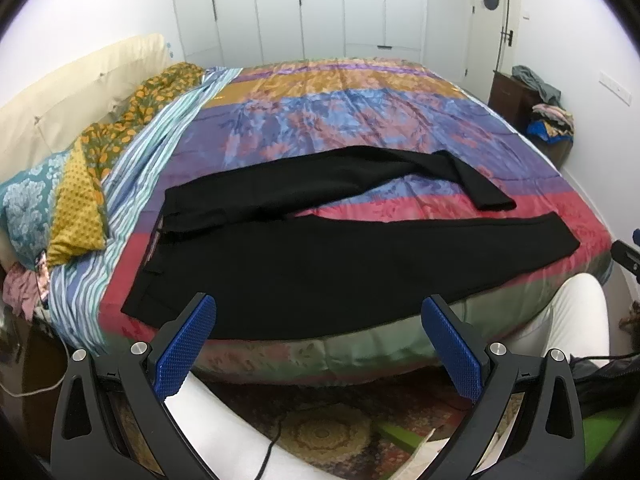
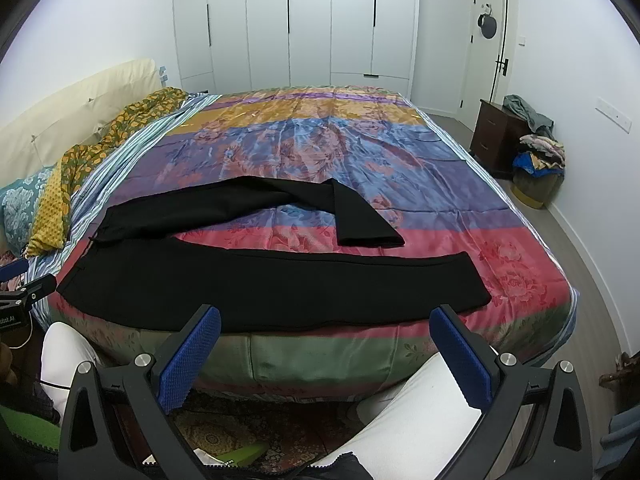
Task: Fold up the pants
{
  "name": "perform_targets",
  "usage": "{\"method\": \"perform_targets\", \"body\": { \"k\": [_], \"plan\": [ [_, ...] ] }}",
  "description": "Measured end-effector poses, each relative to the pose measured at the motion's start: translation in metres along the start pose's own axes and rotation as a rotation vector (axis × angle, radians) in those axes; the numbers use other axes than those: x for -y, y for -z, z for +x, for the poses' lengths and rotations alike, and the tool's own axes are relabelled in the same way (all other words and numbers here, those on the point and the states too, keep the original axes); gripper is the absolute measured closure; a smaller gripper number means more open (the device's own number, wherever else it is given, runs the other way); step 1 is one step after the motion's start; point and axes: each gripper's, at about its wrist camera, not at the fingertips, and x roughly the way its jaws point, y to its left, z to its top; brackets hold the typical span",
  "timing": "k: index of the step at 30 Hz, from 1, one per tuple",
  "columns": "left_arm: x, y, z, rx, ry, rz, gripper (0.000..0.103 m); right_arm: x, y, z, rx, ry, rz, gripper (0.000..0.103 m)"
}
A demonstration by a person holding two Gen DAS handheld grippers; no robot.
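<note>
Bedroom with a bed (image 2: 520, 280) under a multicoloured cover, black pants (image 2: 280, 292) spread along its near edge.

One leg is laid straight beside that edge; the other is angled toward the middle, its cuff bent back. Only in the left view is the waistband's striped lining made out. The left gripper (image 1: 318, 344) and right gripper (image 2: 324, 354) are held short of the bed, jaws wide apart, nothing gripped. White-clad knees are partly hidden below.
</note>
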Motion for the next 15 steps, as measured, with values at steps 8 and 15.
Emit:
{"method": "perform_targets", "body": {
  "k": [8,15],
  "plan": [
    [-0.0011,-0.0003,0.0003,-0.002,0.002,0.000,0.001,-0.0025,0.0011,0.0018,-0.006,-0.003,-0.001,0.000],
    [-0.0007,-0.0005,0.0001,-0.002,0.002,0.001,0.001,-0.0023,0.0012,0.0017,-0.007,-0.003,0.001,0.000]
  ]
}}
